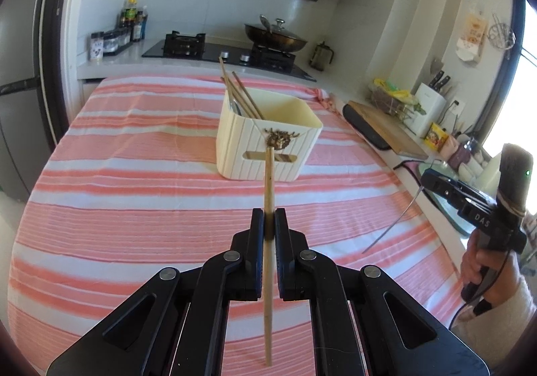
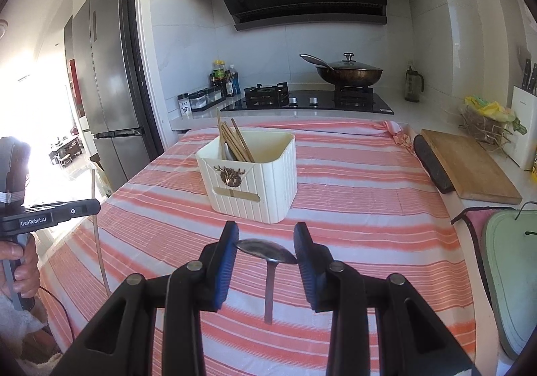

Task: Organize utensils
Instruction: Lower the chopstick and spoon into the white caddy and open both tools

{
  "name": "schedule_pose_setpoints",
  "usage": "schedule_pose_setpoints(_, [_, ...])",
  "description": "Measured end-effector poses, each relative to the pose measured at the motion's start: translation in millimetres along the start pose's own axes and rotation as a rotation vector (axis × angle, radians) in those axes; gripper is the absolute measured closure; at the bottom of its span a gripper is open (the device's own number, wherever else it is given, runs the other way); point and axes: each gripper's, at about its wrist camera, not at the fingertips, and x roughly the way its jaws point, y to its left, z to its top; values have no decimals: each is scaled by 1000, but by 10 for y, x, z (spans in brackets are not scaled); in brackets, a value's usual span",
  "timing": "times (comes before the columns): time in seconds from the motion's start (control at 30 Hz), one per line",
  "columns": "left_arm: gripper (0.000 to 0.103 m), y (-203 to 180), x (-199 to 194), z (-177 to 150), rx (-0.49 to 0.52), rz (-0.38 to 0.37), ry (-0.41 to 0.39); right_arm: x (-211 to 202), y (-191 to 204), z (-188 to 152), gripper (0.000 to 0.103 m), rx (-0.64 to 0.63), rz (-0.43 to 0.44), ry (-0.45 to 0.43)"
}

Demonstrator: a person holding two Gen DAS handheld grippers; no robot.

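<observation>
A cream ribbed utensil box (image 1: 268, 144) (image 2: 265, 188) stands on the pink striped cloth (image 1: 134, 174). Several wooden chopsticks (image 1: 240, 94) (image 2: 235, 141) and a metal utensil lean in its left end. My left gripper (image 1: 269, 225) is shut on a single wooden chopstick (image 1: 268, 181), whose tip points up toward the box front. My right gripper (image 2: 266, 251) is shut on a metal spoon (image 2: 268, 282), pads pressing the bowl's edges while the handle hangs down. Each gripper also shows in the other's view, the right gripper (image 1: 426, 179) and the left gripper (image 2: 94, 206), both held in hands above the cloth.
Behind the cloth is a gas hob (image 2: 308, 100) with a lidded wok (image 2: 349, 72). Condiment bottles (image 2: 223, 79) stand at the back left and a fridge (image 2: 107, 74) beyond. A wooden cutting board (image 2: 466, 168), a knife block (image 1: 431, 104) and a green board (image 2: 510, 268) line the right side.
</observation>
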Motion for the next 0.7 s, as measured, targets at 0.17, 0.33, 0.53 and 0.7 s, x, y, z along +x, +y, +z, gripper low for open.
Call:
schedule_pose_setpoints(0.17, [98, -15, -31, 53, 3, -7, -14, -19, 14, 165, 68, -9, 10, -19])
schedule_pose_setpoints(0.33, [98, -8, -99, 220, 0, -22, -38, -12, 36, 358, 68, -16, 40, -27])
schedule_pose_setpoints(0.53, [99, 5, -214, 612, -9, -60, -90, 59, 15, 733, 68, -9, 84, -35])
schedule_pose_setpoints(0.7, [99, -37, -332, 1139, -12, -103, -156, 176, 3, 1163, 68, -20, 101, -57])
